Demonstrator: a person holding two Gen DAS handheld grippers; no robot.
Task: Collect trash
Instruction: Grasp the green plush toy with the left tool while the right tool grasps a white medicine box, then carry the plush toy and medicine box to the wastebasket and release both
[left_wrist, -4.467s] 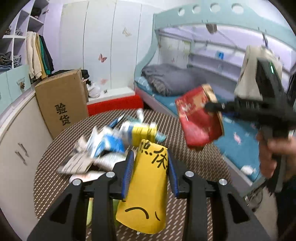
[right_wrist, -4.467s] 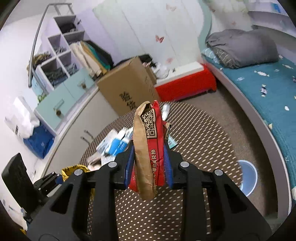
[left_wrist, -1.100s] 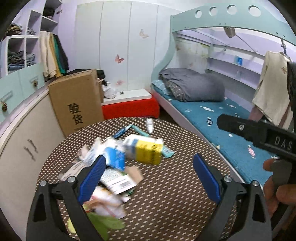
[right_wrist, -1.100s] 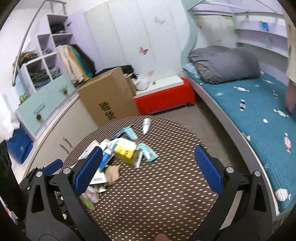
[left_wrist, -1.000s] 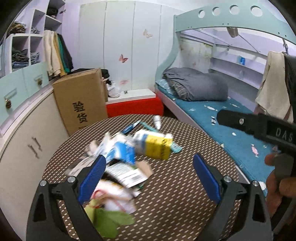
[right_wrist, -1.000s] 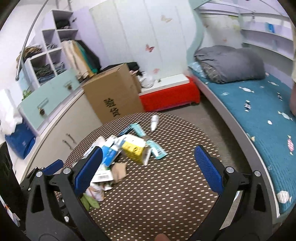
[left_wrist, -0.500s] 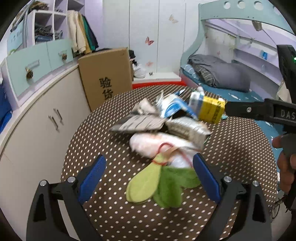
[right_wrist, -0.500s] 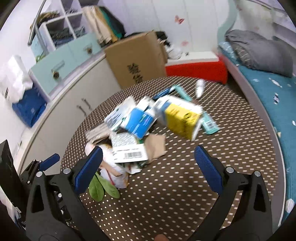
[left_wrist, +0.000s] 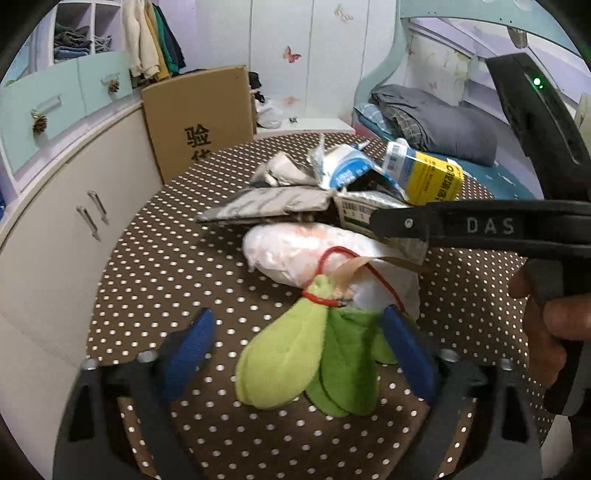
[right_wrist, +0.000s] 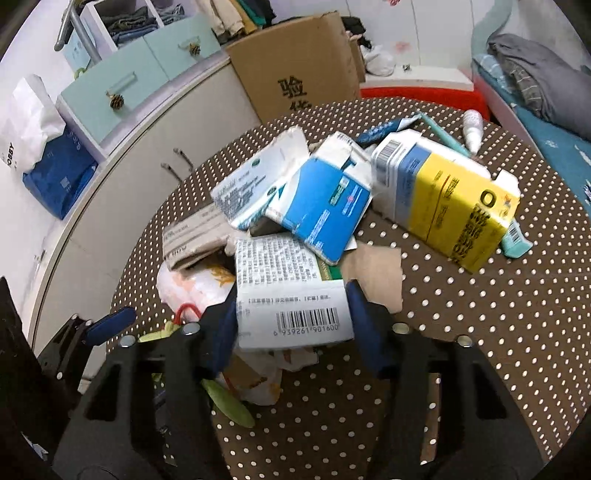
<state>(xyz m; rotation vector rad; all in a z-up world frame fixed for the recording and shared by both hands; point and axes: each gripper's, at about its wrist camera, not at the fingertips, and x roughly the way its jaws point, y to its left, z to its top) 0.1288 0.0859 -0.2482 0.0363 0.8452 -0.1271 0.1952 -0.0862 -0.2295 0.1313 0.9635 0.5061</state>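
Observation:
A pile of trash lies on the round brown dotted table (left_wrist: 155, 266). My left gripper (left_wrist: 299, 350) is open, its jaws on either side of green leaves (left_wrist: 314, 362) tied with a red band, next to a white bag (left_wrist: 295, 251). My right gripper (right_wrist: 291, 317) is open, its jaws on either side of a white barcode package (right_wrist: 288, 291). Behind it lie a blue and white carton (right_wrist: 325, 206) and a yellow and white carton (right_wrist: 447, 199). The right gripper's body crosses the left wrist view (left_wrist: 480, 225).
A cardboard box (right_wrist: 295, 59) stands beyond the table. White cabinets (left_wrist: 48, 199) curve along the left. A bed with a grey blanket (left_wrist: 432, 125) is at the right. A small white bottle (right_wrist: 472, 125) and tubes lie at the table's far side.
Both grippers dropped the yellow and red bags earlier and opened. Since half a second ago both have moved down and closer to the pile, and the right jaws have narrowed around the barcode package.

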